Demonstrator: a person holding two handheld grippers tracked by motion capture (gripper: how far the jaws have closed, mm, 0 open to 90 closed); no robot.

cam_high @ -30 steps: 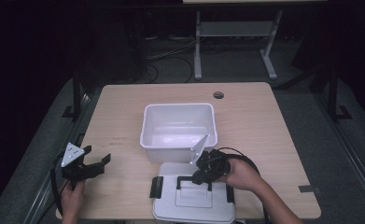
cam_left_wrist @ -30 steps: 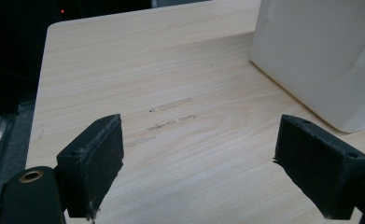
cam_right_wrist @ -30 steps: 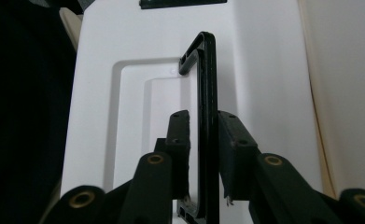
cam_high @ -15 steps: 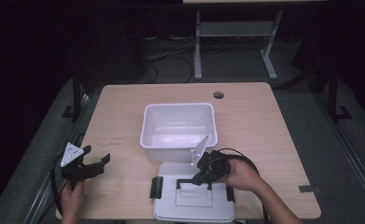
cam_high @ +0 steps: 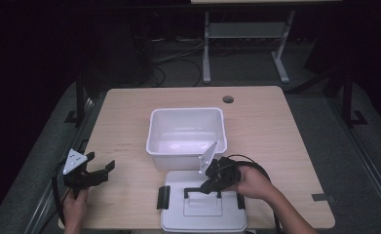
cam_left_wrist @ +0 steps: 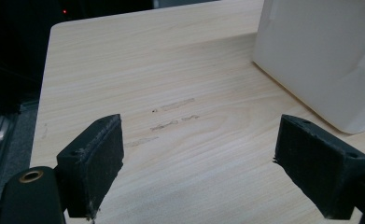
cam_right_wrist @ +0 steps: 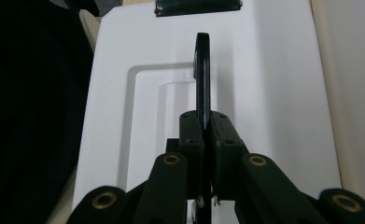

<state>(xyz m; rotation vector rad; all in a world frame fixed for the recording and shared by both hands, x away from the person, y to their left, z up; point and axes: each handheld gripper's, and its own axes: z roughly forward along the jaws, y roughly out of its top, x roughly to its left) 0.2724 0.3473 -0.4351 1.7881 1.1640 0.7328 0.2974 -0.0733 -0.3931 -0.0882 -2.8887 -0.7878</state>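
This looks like a lab or recording room, dark around one lit wooden table (cam_high: 276, 141). On the far side, loose cables (cam_high: 178, 53) lie on the grey floor near a metal stand (cam_high: 241, 48).

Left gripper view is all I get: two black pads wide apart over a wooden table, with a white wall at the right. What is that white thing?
Observer: It is an open white plastic bin standing mid-table, with nothing in it.
Operator: And what is the other hand doing?
Observer: The right tongs are shut on the black handle of a white lid.
Operator: Where does that lid lie?
Observer: Flat on the table at the person's edge, on the near side of the bin, with a black latch at its left end.
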